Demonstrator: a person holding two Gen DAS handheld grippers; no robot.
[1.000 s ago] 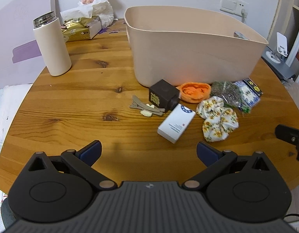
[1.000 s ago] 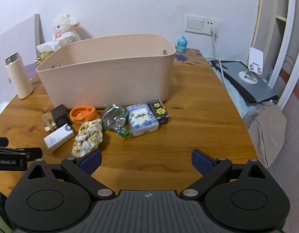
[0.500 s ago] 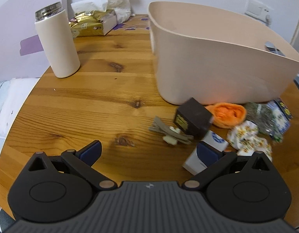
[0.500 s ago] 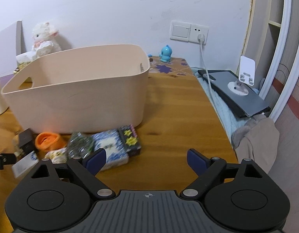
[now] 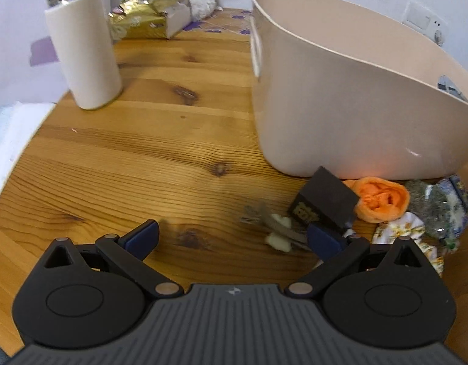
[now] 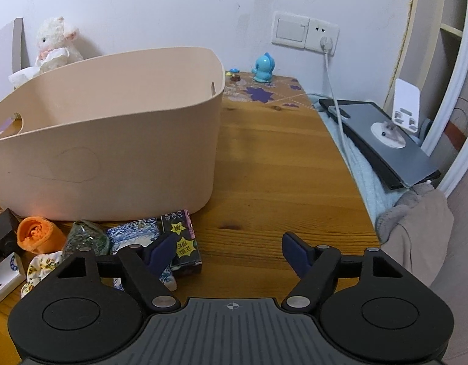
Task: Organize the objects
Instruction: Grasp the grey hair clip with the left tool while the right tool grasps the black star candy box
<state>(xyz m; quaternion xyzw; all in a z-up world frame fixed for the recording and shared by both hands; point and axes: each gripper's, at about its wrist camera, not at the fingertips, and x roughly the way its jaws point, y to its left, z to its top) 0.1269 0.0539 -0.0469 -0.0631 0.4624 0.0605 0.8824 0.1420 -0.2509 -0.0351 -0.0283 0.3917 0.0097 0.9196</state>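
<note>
low wrist views, sharing beige bin (image 5: 340, 100)

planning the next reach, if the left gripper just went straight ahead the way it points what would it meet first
Probably bare wooden table: the open left gripper points between the white bottle and beige bin. Depth is unclear.

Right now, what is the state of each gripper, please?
Left gripper: open, holding nothing, above the table.
Right gripper: open, holding nothing.

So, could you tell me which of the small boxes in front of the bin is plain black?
The black cube box, tilted beside the orange cloth; the others are white or patterned.
</note>
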